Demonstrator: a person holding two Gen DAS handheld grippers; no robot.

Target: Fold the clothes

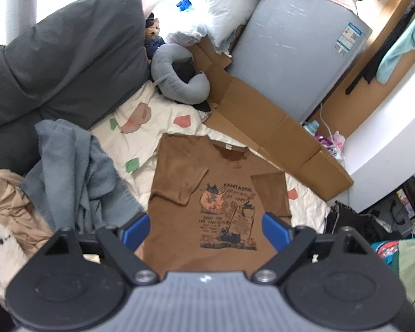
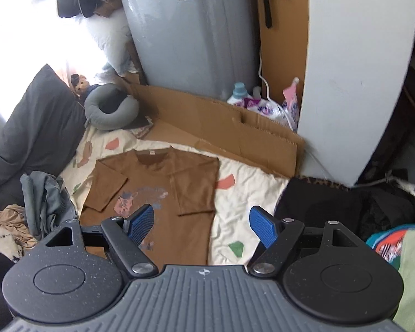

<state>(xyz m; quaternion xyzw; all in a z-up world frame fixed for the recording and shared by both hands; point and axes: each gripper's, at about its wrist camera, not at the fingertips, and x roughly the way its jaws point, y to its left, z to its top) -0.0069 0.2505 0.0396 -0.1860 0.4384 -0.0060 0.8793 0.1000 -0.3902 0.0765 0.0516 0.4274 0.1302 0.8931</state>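
Already both sleeves lie folded in on the brown T-shirt (image 1: 218, 193); the left gripper (image 1: 206, 228) and right gripper (image 2: 202, 225) hover wide open and empty, so next comes pinching the near hem to fold it toward the far collar.

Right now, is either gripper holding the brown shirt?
No. Both the left gripper and right gripper are open above the brown shirt.

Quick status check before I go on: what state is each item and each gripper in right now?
Brown T-shirt: flat on the quilt, print up, both sleeves folded in, bottom not yet folded.
Left gripper: open, empty, above the shirt's lower part.
Right gripper: open, empty, over the shirt's right edge.
Blue-grey garment: crumpled, unfolded.
Tan garment: crumpled, unfolded.
Cardboard box: flattened.
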